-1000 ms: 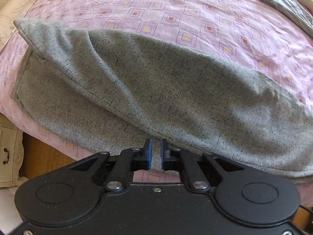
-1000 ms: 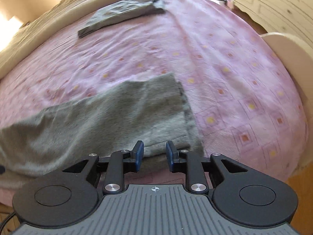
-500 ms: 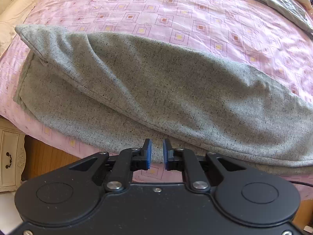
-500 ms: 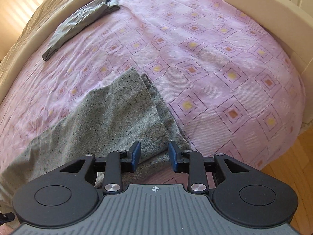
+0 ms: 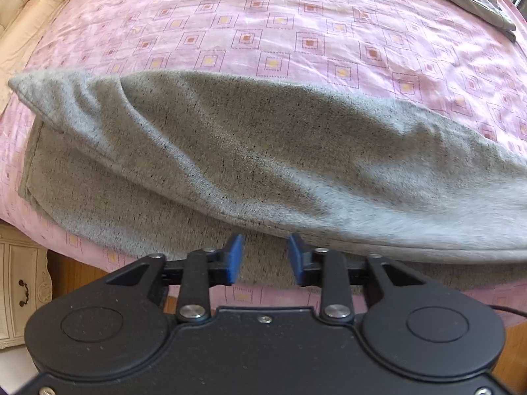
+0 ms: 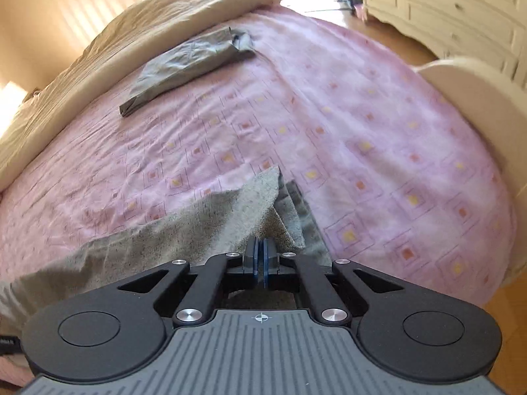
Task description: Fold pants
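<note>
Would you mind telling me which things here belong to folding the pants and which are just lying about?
Part of the job:
- grey pants, spread on the bed
- right gripper, shut on the pants' cuff end
- left gripper, fingers apart over the pants

Just lying about:
- folded dark grey garment
- beige quilt
- pink bedspread
- white cabinet

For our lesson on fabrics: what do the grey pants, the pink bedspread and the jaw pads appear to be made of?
Grey pants: likely a soft knit or brushed wool blend; matte, flecked with dark specks, slightly fuzzy.
Pink bedspread: probably thin woven cotton or a blend; faint sheen, fine creases, printed squares.
Blue pads: seemingly rubber or soft plastic; smooth and uniform.
</note>
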Demonstrator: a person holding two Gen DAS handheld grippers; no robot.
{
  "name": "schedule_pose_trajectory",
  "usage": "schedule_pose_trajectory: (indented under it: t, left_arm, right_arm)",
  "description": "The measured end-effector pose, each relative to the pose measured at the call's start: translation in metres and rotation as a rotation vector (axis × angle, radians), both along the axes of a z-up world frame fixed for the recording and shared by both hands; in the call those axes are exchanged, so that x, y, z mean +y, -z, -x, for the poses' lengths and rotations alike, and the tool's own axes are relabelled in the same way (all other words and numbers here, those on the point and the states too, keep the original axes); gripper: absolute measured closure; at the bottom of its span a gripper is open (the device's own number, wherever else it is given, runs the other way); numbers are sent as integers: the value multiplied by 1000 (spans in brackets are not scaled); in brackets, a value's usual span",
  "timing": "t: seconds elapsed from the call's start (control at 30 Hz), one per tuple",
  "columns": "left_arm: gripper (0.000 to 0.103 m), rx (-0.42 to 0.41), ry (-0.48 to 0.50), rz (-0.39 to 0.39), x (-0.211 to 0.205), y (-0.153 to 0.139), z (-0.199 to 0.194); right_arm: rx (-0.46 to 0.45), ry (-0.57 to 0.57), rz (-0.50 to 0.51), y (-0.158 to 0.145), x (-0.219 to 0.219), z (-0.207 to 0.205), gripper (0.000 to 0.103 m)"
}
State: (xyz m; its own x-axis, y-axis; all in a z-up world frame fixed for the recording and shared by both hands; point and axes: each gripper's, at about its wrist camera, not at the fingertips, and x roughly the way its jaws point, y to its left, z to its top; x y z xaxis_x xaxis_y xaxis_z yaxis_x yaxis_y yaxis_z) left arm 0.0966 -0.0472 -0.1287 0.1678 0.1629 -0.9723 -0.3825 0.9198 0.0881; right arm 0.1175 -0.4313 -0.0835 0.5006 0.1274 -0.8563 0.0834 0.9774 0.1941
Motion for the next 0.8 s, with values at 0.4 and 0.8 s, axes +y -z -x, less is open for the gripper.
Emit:
schedule_pose_trajectory:
  t: [0.4, 0.8]
  left_arm:
    - [54, 32, 14, -21, -8, 10, -18]
    - [54, 41, 17, -11, -20, 2, -7]
  right_arm:
    - [58, -108, -26, 23, -9, -5, 84]
    - [169, 154, -190, 56, -23, 3, 73]
